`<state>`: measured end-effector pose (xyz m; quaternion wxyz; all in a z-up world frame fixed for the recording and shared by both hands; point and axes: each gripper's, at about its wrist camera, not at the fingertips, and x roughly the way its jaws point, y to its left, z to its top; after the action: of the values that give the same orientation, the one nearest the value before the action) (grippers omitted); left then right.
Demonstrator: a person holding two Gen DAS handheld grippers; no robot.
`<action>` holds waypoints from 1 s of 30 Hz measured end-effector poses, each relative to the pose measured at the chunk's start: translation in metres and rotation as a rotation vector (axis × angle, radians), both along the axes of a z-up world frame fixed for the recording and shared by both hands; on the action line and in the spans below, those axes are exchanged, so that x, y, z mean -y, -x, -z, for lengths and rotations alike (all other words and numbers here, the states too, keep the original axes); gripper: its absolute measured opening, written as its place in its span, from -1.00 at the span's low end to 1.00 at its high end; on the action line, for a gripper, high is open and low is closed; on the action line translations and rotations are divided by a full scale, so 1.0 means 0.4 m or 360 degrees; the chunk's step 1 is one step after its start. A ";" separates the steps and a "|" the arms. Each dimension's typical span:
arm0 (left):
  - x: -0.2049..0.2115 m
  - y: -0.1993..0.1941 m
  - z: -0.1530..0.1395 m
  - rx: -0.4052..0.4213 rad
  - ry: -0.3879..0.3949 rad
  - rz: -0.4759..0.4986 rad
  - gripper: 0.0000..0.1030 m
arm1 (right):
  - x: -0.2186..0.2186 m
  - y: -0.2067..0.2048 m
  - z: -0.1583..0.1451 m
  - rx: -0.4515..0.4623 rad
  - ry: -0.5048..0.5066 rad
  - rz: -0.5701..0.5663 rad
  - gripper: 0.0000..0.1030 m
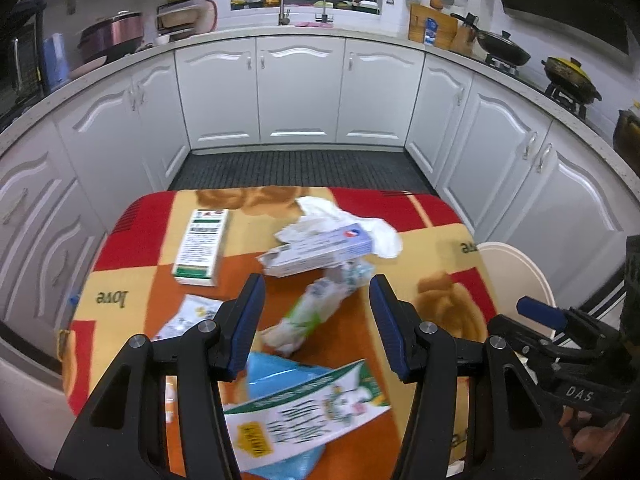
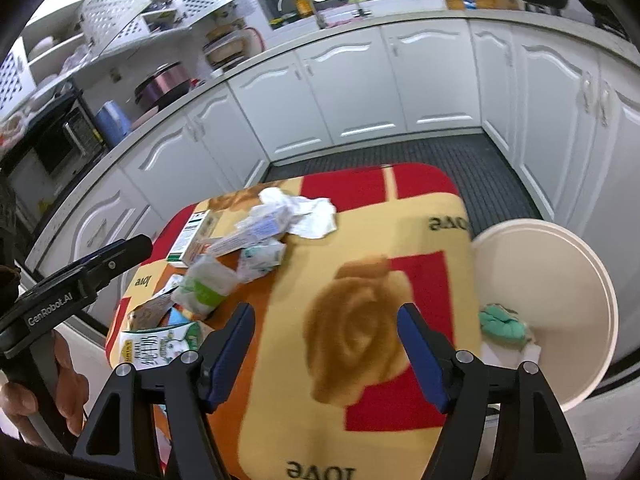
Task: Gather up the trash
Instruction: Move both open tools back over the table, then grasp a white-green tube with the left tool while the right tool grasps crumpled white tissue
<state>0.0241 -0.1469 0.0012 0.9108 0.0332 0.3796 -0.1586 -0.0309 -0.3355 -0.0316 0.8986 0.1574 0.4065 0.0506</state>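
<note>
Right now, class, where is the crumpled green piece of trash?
In the right wrist view, the crumpled green piece lies inside the cream bin, low against its near wall, just past the right edge of the patterned table.

The tablecloth [image 2: 420,216] bore the word "love" in several places, upside down, the left gripper's [image 2: 132,248] body read "GenRobot.AI", and the right gripper's [image 1: 540,312] body showed "DAS".
</note>
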 end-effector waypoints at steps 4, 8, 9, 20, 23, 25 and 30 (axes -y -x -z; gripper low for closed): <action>-0.071 -0.017 -0.004 -0.0024 0.0034 -0.0006 0.03 | -0.034 -0.017 -0.001 -0.0001 0.0011 -0.0041 0.39; -0.134 -0.047 0.010 -0.0081 0.0036 -0.0042 0.03 | -0.065 -0.040 0.008 -0.0022 0.0029 -0.0073 0.42; -0.148 -0.053 0.014 -0.0085 0.0030 -0.0057 0.03 | -0.071 -0.048 0.013 -0.0029 0.0028 -0.0083 0.42; -0.210 -0.116 0.061 -0.0201 0.0058 -0.0057 0.03 | -0.082 -0.159 0.018 -0.0058 0.0055 -0.0093 0.42; -0.186 -0.122 0.067 -0.0255 0.0104 0.0031 0.03 | -0.079 -0.184 0.018 -0.0065 0.0057 -0.0098 0.42; -0.156 -0.124 0.071 -0.0283 0.0110 0.0120 0.03 | -0.076 -0.193 0.020 -0.0070 0.0055 -0.0101 0.42; -0.047 -0.128 0.102 -0.0374 -0.0042 0.0364 0.13 | -0.068 -0.211 0.035 -0.0098 0.0037 -0.0109 0.42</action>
<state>0.0754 -0.1281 -0.0394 0.8356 0.0693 0.4793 -0.2592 0.0537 -0.3084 -0.0456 0.8851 0.1344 0.4397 0.0718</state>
